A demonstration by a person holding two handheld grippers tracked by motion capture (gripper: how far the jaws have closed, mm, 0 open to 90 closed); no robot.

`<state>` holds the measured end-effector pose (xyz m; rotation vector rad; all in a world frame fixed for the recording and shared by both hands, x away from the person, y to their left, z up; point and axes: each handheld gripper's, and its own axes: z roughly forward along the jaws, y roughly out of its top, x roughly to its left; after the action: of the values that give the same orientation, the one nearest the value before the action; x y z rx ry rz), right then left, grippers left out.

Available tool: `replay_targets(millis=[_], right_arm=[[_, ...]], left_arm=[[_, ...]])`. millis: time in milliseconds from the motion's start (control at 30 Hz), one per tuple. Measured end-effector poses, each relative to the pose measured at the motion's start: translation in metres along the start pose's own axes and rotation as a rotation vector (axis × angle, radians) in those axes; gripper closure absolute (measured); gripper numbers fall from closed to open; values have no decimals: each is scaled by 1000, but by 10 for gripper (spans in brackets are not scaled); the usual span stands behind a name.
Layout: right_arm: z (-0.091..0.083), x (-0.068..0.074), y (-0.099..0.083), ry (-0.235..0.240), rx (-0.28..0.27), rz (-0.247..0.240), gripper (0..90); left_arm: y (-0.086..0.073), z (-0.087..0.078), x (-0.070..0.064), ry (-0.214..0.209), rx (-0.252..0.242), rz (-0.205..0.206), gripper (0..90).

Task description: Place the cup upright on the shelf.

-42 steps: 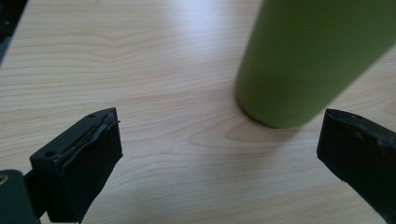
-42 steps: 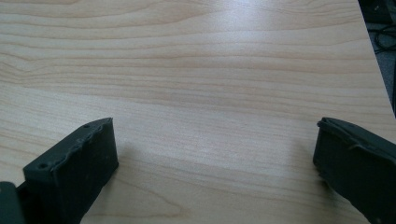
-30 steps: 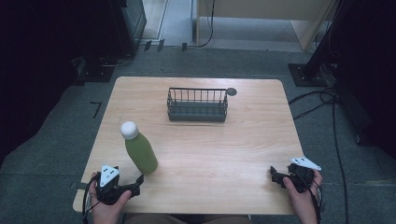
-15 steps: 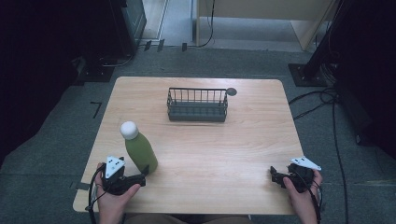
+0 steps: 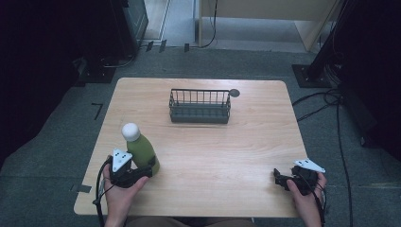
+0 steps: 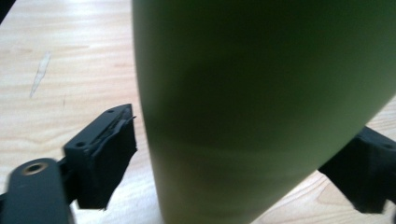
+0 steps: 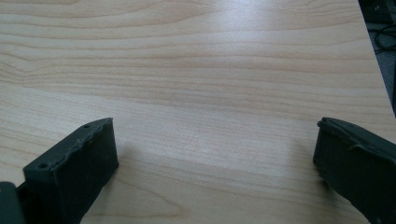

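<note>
A green bottle (image 5: 143, 152) with a white cap (image 5: 130, 131) stands upright near the table's front left. My left gripper (image 5: 145, 171) is at its base, open, with a jaw on each side of the bottle. In the left gripper view the bottle (image 6: 261, 93) sits between the jaws of that gripper (image 6: 243, 156), with a thin gap at the left pad (image 6: 109, 163). At the front right edge my right gripper (image 5: 280, 178) rests open. Bare wood lies between the jaws of the right gripper (image 7: 215, 144).
A dark wire basket (image 5: 200, 113) stands at the middle back of the wooden table (image 5: 246, 142), with a small dark disc (image 5: 234, 92) beside its right end. Cables and dark stands lie on the floor around the table.
My left gripper moved forward and right from the table's front edge until its jaws came around the bottle's base. The right gripper stayed still.
</note>
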<state>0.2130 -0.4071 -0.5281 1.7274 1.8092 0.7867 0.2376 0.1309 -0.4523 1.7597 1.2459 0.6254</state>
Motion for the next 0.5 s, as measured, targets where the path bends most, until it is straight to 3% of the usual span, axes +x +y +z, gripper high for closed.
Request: replay_targets(millis=[300, 500], right_arm=[[0, 0, 0, 1, 0, 1, 0], [0, 0, 0, 1, 0, 1, 0]], left_arm=[[7, 2, -2, -1, -27, 0, 187], [8, 1, -6, 32, -41, 22, 205]])
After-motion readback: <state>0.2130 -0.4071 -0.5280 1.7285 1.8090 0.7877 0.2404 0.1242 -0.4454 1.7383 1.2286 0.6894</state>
